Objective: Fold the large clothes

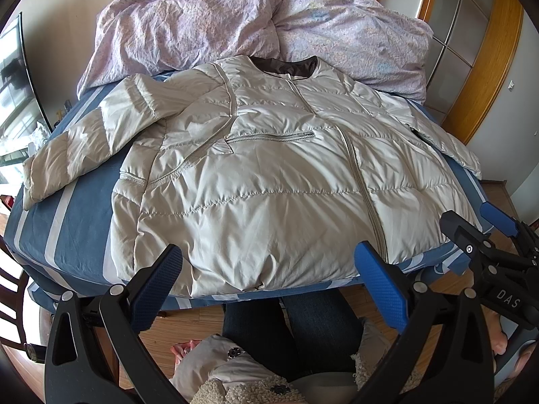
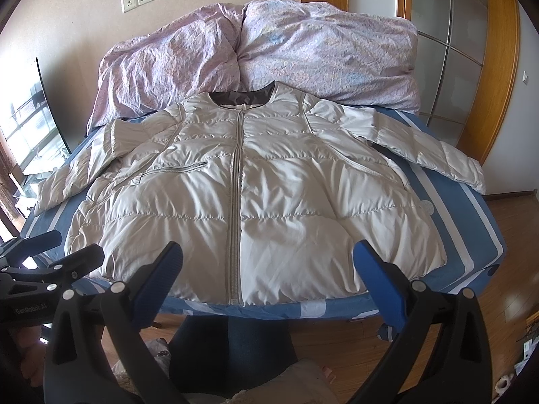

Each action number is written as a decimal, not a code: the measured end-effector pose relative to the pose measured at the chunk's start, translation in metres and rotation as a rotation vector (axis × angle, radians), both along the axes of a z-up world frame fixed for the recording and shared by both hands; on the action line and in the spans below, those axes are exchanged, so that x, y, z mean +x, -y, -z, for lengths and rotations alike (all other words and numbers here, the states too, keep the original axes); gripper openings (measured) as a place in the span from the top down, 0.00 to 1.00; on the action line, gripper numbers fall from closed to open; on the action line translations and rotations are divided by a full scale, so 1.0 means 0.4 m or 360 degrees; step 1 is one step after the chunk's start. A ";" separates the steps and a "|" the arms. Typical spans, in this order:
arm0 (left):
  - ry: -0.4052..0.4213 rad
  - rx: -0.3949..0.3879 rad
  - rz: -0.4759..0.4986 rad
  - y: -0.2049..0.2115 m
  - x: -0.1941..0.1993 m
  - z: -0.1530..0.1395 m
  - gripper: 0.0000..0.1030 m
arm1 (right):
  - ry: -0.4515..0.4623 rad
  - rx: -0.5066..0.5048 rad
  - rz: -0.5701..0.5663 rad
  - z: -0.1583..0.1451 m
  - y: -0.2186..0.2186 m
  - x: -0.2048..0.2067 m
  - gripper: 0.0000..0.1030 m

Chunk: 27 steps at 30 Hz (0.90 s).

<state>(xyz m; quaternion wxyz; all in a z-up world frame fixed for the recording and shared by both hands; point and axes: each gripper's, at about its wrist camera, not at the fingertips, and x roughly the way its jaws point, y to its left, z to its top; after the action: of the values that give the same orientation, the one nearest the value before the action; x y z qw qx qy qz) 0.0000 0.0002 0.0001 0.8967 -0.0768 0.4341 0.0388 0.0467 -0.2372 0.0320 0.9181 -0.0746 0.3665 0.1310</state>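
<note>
A shiny beige quilted puffer jacket lies flat, front up and zipped, on a bed with a blue and white striped sheet. Its sleeves spread out to both sides. It also shows in the right wrist view. My left gripper is open and empty, held over the jacket's near hem. My right gripper is open and empty, also above the near hem. The right gripper shows at the right edge of the left wrist view; the left gripper shows at the left edge of the right wrist view.
A crumpled pink-lilac duvet is piled at the head of the bed behind the jacket's collar. A wooden floor surrounds the bed. The person's dark-trousered legs stand at the foot. A wooden-framed wardrobe stands at the right.
</note>
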 end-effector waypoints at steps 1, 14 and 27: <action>0.0001 0.0000 0.0000 0.000 0.000 0.000 0.01 | 0.0000 0.0000 0.0000 0.000 0.000 0.000 0.02; -0.0001 -0.0001 0.0000 0.000 0.000 0.000 0.01 | -0.0001 0.0002 0.0000 -0.002 0.005 0.003 0.02; -0.0010 -0.0004 -0.0009 -0.009 0.013 0.003 0.01 | -0.0020 0.0029 0.0021 -0.001 0.018 0.046 0.02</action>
<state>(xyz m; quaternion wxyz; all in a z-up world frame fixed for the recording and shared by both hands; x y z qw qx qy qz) 0.0052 0.0040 -0.0013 0.8951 -0.0790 0.4368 0.0413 0.0652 -0.2446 0.0325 0.9173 -0.0629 0.3714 0.1287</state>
